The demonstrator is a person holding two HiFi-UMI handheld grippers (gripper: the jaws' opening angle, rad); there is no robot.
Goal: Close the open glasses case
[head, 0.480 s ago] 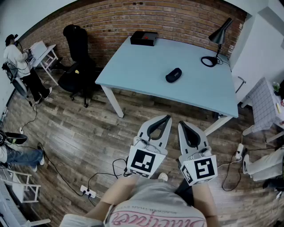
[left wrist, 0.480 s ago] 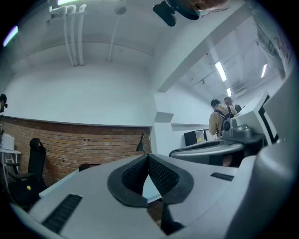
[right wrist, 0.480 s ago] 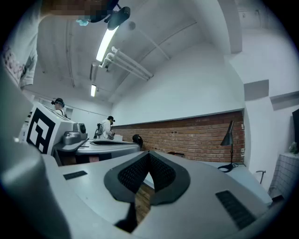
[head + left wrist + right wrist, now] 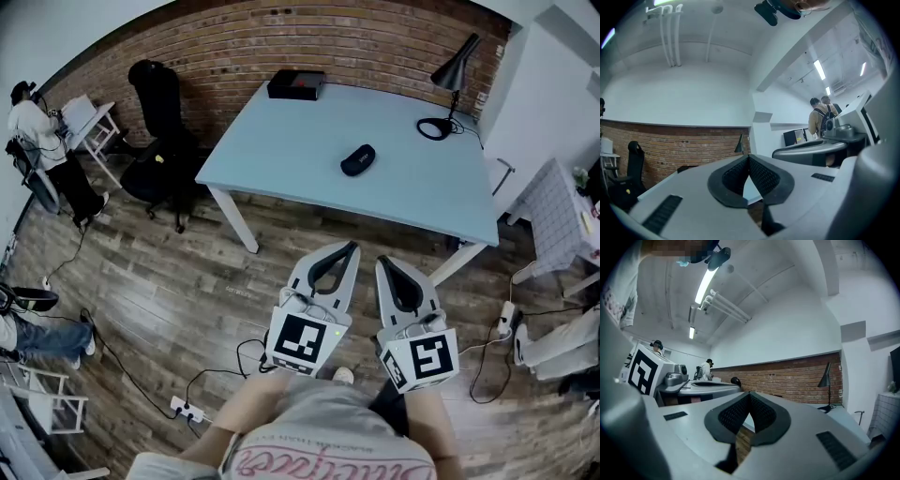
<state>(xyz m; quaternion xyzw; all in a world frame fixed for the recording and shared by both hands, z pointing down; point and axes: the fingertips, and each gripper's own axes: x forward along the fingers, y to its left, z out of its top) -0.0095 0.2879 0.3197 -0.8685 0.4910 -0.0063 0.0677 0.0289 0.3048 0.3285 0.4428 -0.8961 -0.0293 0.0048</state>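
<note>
A dark oval glasses case (image 4: 357, 159) lies near the middle of the light blue table (image 4: 281, 150); at this distance I cannot tell how its lid stands. My left gripper (image 4: 349, 247) and right gripper (image 4: 384, 262) are side by side, level, over the wooden floor in front of the table's near edge, well short of the case. Both are shut with nothing between the jaws. In the left gripper view the left gripper's (image 4: 749, 157) pads meet; the same holds for the right gripper (image 4: 750, 393) in the right gripper view. The case is hidden in both gripper views.
A black box (image 4: 296, 85) sits at the table's far edge and a black desk lamp (image 4: 448, 75) at its far right corner. A black office chair (image 4: 164, 122) stands left of the table. A person (image 4: 37, 131) works at far left. Cables and a power strip (image 4: 187, 405) lie on the floor.
The table and the case sit slightly further left in the head view. Both grippers hold the same place and stay shut.
</note>
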